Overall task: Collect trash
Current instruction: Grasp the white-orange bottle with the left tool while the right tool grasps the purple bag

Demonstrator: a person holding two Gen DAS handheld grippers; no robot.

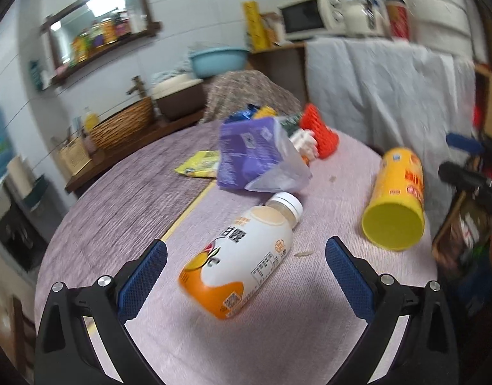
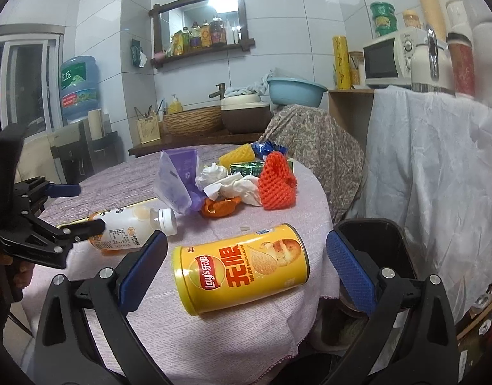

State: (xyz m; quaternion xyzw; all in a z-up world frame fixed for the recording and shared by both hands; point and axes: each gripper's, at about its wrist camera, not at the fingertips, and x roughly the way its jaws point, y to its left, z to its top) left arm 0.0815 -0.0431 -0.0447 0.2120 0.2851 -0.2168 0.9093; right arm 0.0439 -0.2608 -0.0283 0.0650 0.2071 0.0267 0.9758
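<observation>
The white-and-orange bottle [image 1: 242, 258] lies between the left gripper's [image 1: 246, 253] spread jaws; the yellow chip can [image 2: 241, 268] lies between the right gripper's [image 2: 246, 250] spread jaws.

I'm in a home kitchen: white tiled walls, a microwave [image 2: 388, 61] at upper right, a water cooler jug [image 2: 79, 88] at left, and a basin with faucet [image 2: 219, 89] behind the cloth-covered bench [image 2: 124, 176].
</observation>
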